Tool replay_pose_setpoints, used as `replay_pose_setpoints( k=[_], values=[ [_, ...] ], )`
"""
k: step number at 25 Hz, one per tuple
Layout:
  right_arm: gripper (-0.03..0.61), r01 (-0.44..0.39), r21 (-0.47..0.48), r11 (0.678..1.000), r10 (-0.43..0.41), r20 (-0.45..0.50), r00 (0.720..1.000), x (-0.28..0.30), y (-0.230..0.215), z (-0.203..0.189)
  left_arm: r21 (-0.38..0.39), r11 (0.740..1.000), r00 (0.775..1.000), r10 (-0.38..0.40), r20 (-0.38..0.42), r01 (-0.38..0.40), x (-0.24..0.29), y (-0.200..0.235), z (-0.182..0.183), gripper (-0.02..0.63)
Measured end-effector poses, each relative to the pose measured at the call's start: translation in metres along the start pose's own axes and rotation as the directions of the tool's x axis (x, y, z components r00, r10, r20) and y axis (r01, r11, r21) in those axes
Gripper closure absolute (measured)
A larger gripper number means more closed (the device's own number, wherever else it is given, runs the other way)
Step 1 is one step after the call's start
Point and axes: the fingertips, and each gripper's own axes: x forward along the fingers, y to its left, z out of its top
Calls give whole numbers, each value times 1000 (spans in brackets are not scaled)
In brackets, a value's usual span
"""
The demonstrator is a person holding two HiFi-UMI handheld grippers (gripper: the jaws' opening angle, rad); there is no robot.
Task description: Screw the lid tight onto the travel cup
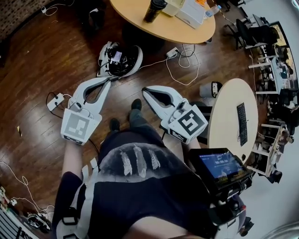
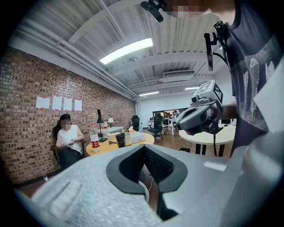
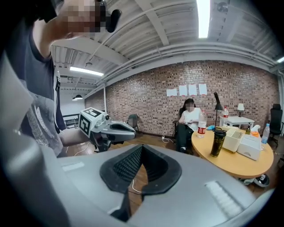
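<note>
The dark travel cup (image 1: 154, 10) stands upright with its lid on, on the round wooden table (image 1: 187, 31) far ahead of me. It also shows in the right gripper view as the cup (image 3: 218, 142), and in the left gripper view as a small cup (image 2: 120, 139). My left gripper (image 1: 109, 81) hangs over the wooden floor with its jaws shut and nothing between them. My right gripper (image 1: 144, 89) is beside it, also shut and empty. Both are well short of the table. In their own views the left jaws (image 2: 143, 146) and the right jaws (image 3: 141, 146) meet at the tips.
White boxes (image 1: 189, 11) and a water bottle (image 3: 202, 124) share the wooden table, and a person (image 3: 188, 122) sits behind it. A white device (image 1: 119, 58) and cables (image 1: 184, 65) lie on the floor. A pale round table (image 1: 231, 116) with a keyboard (image 1: 242, 123) stands at my right.
</note>
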Motion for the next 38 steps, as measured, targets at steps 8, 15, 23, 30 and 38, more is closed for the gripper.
replay_pose_setpoints(
  k=[8,15,23,30,38],
  values=[
    [572,-52,13,999,51,36,998,22,-33,-1,-9,999,998,33,-55,-33,20,16,0,612],
    [572,-18,88,996,15,38,999,10,-103,-22,66,997,993,55,-103,-48,82,25,11,612],
    [572,-29,143,989,23,45,999,-17,-197,-37,104,994,989,45,-143,-30,174,16,44,611],
    [572,-107,121,987,102,44,994,-11,-243,-47,153,986,977,89,-194,-59,213,16,53,611],
    [572,-117,94,989,115,29,993,7,-274,-51,147,988,972,88,-220,-56,238,38,43,611]
  ],
)
